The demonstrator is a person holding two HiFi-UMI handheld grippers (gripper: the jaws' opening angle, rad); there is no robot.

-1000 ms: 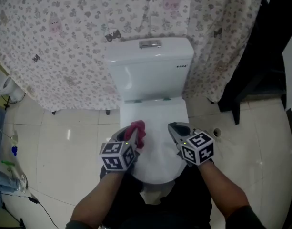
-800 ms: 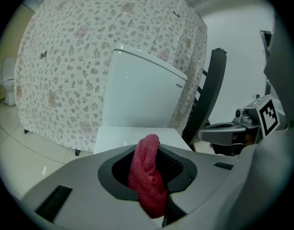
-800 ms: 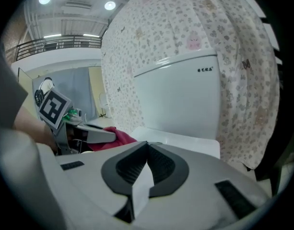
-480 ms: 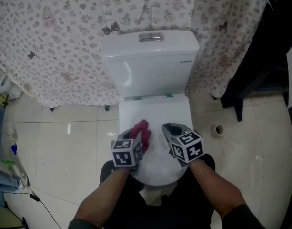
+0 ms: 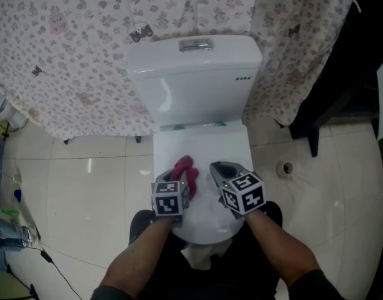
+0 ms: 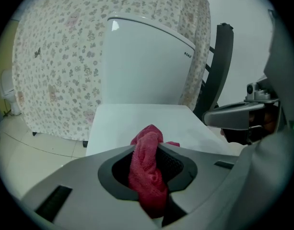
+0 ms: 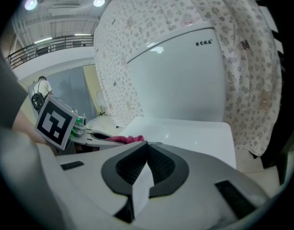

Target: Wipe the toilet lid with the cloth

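The white toilet lid (image 5: 203, 145) lies closed below the cistern (image 5: 194, 80). My left gripper (image 5: 182, 179) is shut on a crumpled pink-red cloth (image 5: 184, 167), which rests on the lid's left half. In the left gripper view the cloth (image 6: 147, 169) bulges up between the jaws, with the lid (image 6: 137, 123) beyond it. My right gripper (image 5: 217, 170) hovers over the lid's right half, shut with nothing in it. The right gripper view shows its jaws (image 7: 146, 150) meeting over the lid (image 7: 185, 133), and the cloth (image 7: 123, 139) off to the left.
A flowered curtain (image 5: 60, 55) hangs behind and beside the cistern. Pale floor tiles (image 5: 85, 192) surround the toilet. A dark stand (image 5: 341, 86) is at the right, a small floor drain (image 5: 286, 168) near it. Bottles and cables (image 5: 10, 230) lie at the far left.
Both grippers have drifted slightly inward over the lid. The left one moved right with the cloth. The head camera shifted, so the toilet sits a little higher and left in view.
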